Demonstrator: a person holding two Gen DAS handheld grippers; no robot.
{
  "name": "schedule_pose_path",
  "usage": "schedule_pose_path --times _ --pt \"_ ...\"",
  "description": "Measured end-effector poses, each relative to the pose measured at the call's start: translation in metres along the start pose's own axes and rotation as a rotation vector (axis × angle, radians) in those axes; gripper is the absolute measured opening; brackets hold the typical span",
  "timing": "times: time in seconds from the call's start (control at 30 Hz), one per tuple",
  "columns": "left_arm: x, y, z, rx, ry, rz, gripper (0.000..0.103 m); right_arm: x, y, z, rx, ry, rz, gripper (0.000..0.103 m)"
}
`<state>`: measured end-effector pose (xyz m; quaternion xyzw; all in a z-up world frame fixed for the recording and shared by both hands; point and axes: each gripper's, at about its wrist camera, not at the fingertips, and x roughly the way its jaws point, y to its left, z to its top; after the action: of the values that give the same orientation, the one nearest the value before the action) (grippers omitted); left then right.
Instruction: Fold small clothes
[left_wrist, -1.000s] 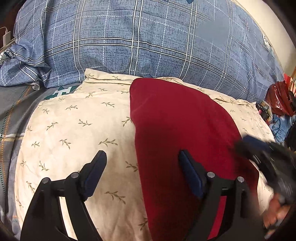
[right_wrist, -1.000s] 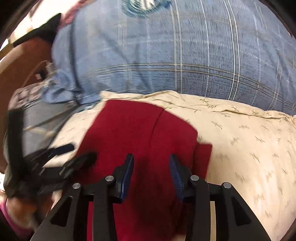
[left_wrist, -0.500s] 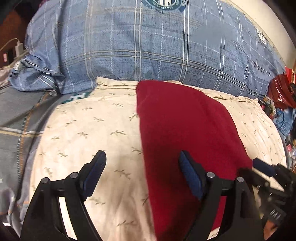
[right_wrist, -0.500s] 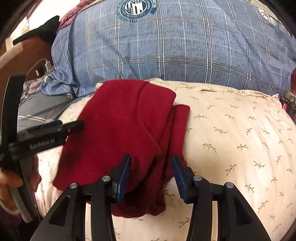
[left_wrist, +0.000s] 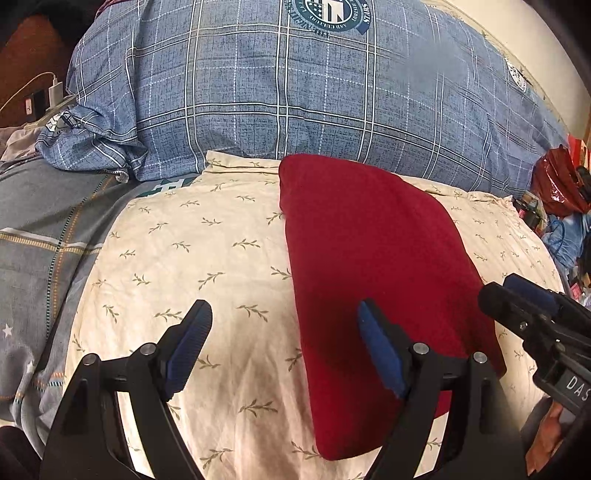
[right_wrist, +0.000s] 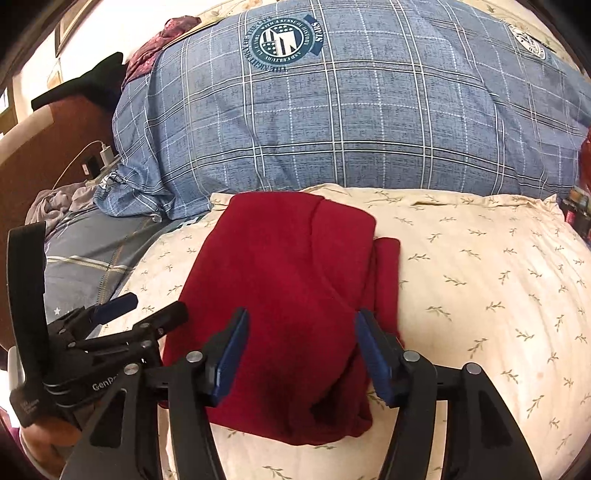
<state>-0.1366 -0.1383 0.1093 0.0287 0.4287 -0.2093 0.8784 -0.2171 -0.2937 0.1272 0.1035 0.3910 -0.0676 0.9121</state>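
A folded dark red garment (left_wrist: 369, 266) lies flat on a cream leaf-print pillow (left_wrist: 192, 258); it also shows in the right wrist view (right_wrist: 288, 295), with a lower layer sticking out along its right edge. My left gripper (left_wrist: 284, 336) is open and empty, above the garment's left edge near its front. My right gripper (right_wrist: 301, 349) is open and empty, above the garment's near end. The right gripper shows at the right edge of the left wrist view (left_wrist: 528, 314). The left gripper shows at the lower left of the right wrist view (right_wrist: 122, 317).
A big blue plaid duvet (right_wrist: 351, 122) is piled behind the pillow. A grey striped bedsheet (left_wrist: 40, 236) lies to the left. A charger and cable (right_wrist: 103, 153) sit at the far left. A red bag and clutter (left_wrist: 557, 184) lie at the right.
Both grippers have pulled back from the garment, which now lies still and folded. The right gripper's fingers have opened wider.
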Motion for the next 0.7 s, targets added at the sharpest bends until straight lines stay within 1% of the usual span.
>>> schedule_pose_path --times 0.13,0.23,0.37,0.53,0.7 --pt "-0.0026 -0.0003 -0.002 0.006 -0.01 0.011 0.081 0.0007 0.0021 -0.0035 0.003 -0.007 0.006 0.061" --pt "-0.0056 -0.0004 -0.0029 0.012 -0.024 0.015 0.081 -0.001 0.0002 -0.0046 0.01 -0.014 0.006 0.066" --pt "-0.007 -0.0009 -0.0047 0.019 -0.045 0.018 0.081 -0.0015 -0.002 -0.0068 0.027 -0.018 0.005 0.067" --pt "-0.0026 0.0003 -0.0082 0.018 -0.059 0.012 0.081 0.0008 -0.0019 -0.0101 0.025 -0.019 -0.017 0.069" --pt "0.0017 0.0016 -0.005 0.018 -0.068 0.003 0.081 0.0059 0.0012 -0.0096 0.02 -0.011 -0.043 0.069"
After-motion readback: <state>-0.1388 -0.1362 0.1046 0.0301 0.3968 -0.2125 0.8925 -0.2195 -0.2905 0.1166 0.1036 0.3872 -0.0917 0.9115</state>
